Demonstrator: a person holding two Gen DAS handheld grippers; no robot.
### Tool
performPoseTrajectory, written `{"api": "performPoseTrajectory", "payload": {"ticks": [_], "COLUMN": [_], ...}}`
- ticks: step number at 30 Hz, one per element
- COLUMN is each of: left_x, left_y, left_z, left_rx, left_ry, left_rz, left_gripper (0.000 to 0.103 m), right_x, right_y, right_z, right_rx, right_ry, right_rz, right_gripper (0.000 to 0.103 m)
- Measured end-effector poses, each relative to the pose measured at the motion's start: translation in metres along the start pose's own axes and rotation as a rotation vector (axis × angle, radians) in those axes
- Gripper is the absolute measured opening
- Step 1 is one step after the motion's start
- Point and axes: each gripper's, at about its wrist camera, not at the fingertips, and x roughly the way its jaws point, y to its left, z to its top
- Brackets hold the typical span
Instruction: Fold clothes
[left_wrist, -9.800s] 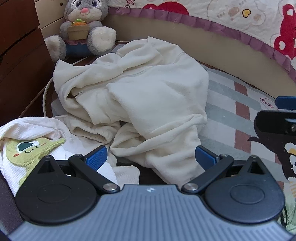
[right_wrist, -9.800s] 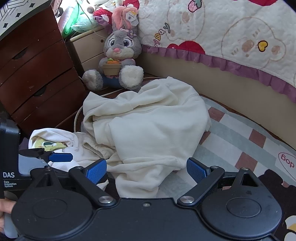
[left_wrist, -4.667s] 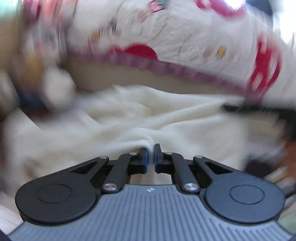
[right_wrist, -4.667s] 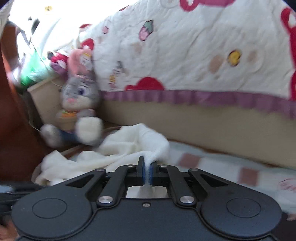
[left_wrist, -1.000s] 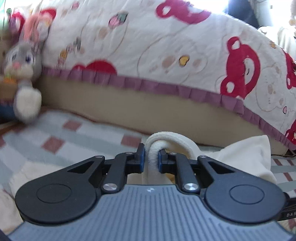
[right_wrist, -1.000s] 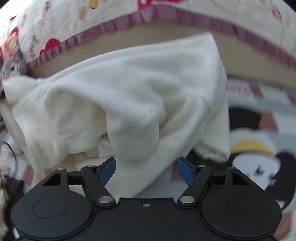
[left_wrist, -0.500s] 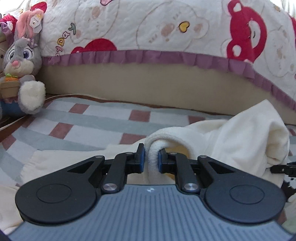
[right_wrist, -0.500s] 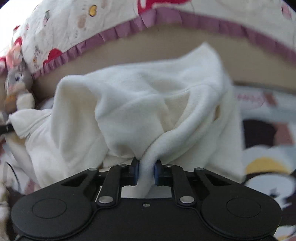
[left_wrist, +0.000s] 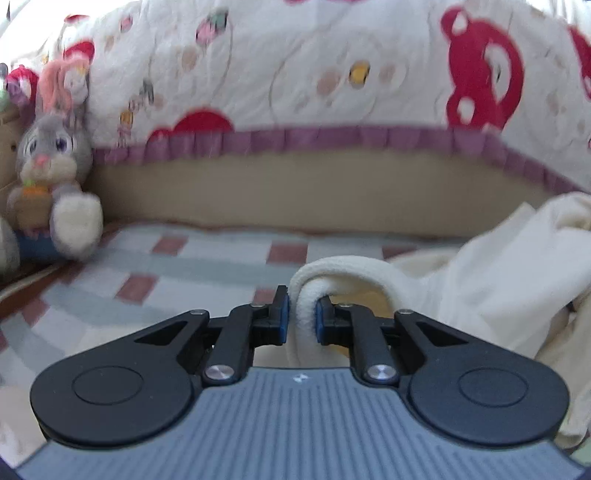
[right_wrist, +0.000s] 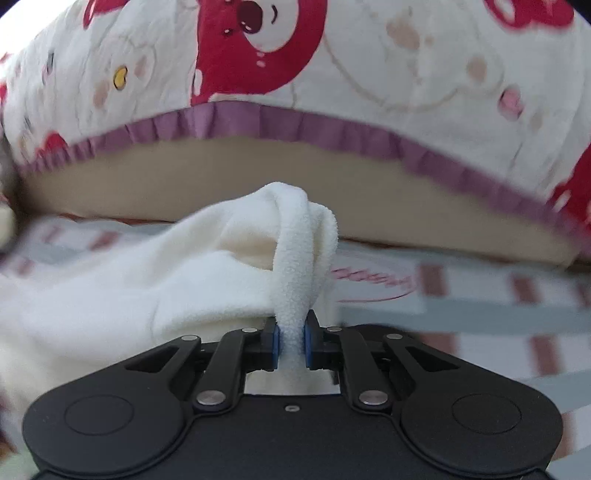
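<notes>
The cream fleece garment (left_wrist: 498, 280) lies bunched at the right of the left wrist view, over the checked mat. My left gripper (left_wrist: 300, 314) is shut on a rolled edge of it, which loops up between the blue pads. In the right wrist view the same cream fleece (right_wrist: 147, 280) trails off to the left. A twisted fold of it rises from my right gripper (right_wrist: 291, 343). That gripper's jaws are closing, and its pads squeeze the fold. The rest of the garment below both grippers is hidden.
A grey plush rabbit (left_wrist: 48, 177) sits at the far left against the bed. The beige bed side (left_wrist: 295, 192) and a quilt with red bears (right_wrist: 369, 74) close off the back. A checked play mat (left_wrist: 147, 280) covers the floor.
My right gripper went from open above the garment to pinching a fold, then rose with it toward the bed. My left gripper kept its hold and shifted only slightly.
</notes>
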Motion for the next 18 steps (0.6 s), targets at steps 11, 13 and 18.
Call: {"api": "performPoseTrajectory", "payload": {"ticks": [11,13,18], "left_x": [-0.010,-0.016,-0.036], "left_y": [-0.010,-0.011,-0.019], "left_z": [0.024,0.030,0.048], "left_rx": [-0.039,-0.073,-0.116], "left_ry": [0.054,0.061,0.062], "left_rz": [-0.123,-0.151,-0.206], "left_gripper": [0.013,0.013,0.013], "right_x": [-0.012,-0.014,-0.027], "right_y": [-0.036,-0.039,-0.051], "right_z": [0.044,0.053,0.079], "right_rx": [0.043,-0.016,-0.114], "right_ry": [-0.125,-0.129,-0.166], "right_rz": [-0.017,-0.060,-0.169], "right_gripper": [0.008,0.007,0.006]}}
